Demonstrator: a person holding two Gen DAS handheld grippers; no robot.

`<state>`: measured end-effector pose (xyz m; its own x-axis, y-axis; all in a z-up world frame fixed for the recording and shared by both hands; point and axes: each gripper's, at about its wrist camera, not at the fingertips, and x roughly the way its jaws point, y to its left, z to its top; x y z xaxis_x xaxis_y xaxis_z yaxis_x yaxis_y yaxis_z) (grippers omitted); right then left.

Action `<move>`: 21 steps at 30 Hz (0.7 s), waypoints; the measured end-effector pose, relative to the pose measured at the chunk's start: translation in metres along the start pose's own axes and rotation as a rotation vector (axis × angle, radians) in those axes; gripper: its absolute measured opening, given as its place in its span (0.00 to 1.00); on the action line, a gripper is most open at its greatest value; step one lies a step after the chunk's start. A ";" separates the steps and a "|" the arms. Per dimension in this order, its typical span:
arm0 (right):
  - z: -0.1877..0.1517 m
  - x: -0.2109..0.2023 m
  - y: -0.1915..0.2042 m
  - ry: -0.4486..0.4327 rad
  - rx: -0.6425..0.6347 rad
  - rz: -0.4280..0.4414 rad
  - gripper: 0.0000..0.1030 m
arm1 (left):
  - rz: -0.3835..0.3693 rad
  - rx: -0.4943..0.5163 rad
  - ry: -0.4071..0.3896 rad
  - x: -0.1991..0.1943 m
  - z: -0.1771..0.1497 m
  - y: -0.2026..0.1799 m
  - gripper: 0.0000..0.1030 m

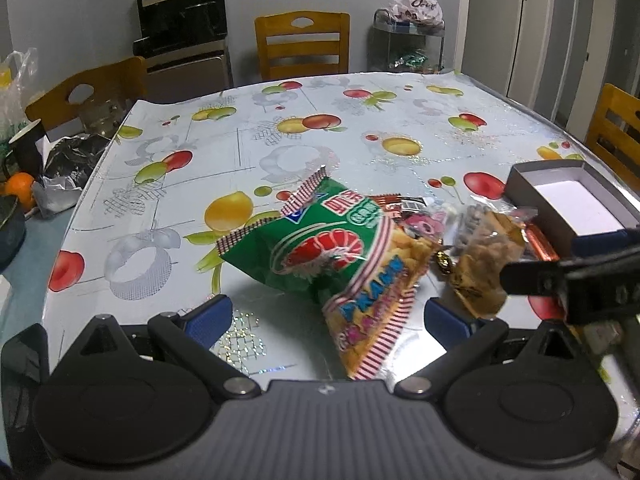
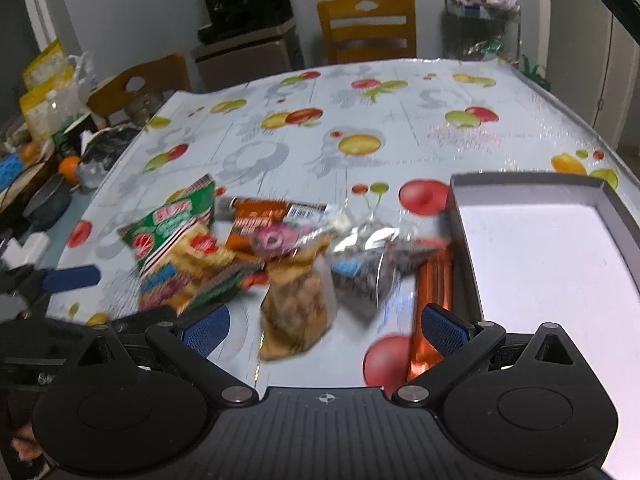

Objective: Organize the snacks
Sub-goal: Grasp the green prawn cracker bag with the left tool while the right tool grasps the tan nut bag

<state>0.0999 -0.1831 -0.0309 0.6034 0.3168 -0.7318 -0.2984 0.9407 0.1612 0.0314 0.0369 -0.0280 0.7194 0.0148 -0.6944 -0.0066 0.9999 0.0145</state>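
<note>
A pile of snack packets lies on the fruit-print table. The green and orange shrimp-cracker bag [image 1: 332, 256] [image 2: 180, 248] sits at the pile's left. A clear bag of brown snacks [image 1: 486, 254] [image 2: 298, 308], a silver packet [image 2: 368, 268], an orange-brown packet [image 2: 268, 214] and a shiny orange bar [image 2: 434, 292] lie beside it. A grey box with a white floor [image 1: 576, 200] [image 2: 548, 256] stands empty at the right. My left gripper [image 1: 328, 318] is open, just short of the shrimp bag. My right gripper [image 2: 324, 324] is open in front of the brown snack bag, holding nothing.
Wooden chairs [image 1: 302, 46] [image 1: 86, 94] stand around the table, with another chair [image 1: 618, 132] at the right. An orange [image 1: 20, 188], a dark cup [image 1: 26, 146] and plastic bags clutter a side surface to the left. A black appliance [image 1: 182, 20] and a wire rack [image 1: 408, 44] stand by the wall.
</note>
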 end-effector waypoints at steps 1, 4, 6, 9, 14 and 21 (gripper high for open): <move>0.001 0.003 0.000 -0.008 0.000 -0.005 1.00 | -0.010 -0.013 -0.005 0.002 0.000 0.003 1.00; 0.002 0.010 0.002 -0.039 0.002 -0.008 1.00 | -0.020 -0.049 -0.022 0.008 0.000 0.013 1.00; 0.003 0.013 0.003 -0.062 0.002 0.000 1.00 | -0.019 -0.053 -0.034 0.010 0.000 0.015 1.00; 0.002 0.012 0.002 -0.087 -0.010 0.000 0.97 | -0.017 -0.061 -0.065 0.007 0.001 0.020 1.00; 0.000 0.005 0.006 -0.150 -0.065 -0.002 0.97 | -0.075 -0.157 -0.137 -0.006 0.010 0.036 1.00; -0.009 0.023 0.021 -0.139 -0.152 -0.048 0.89 | -0.009 -0.136 -0.093 0.021 0.027 0.007 1.00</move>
<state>0.1010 -0.1568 -0.0499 0.7125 0.2959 -0.6362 -0.3686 0.9294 0.0194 0.0647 0.0445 -0.0233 0.7810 0.0116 -0.6244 -0.0891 0.9917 -0.0931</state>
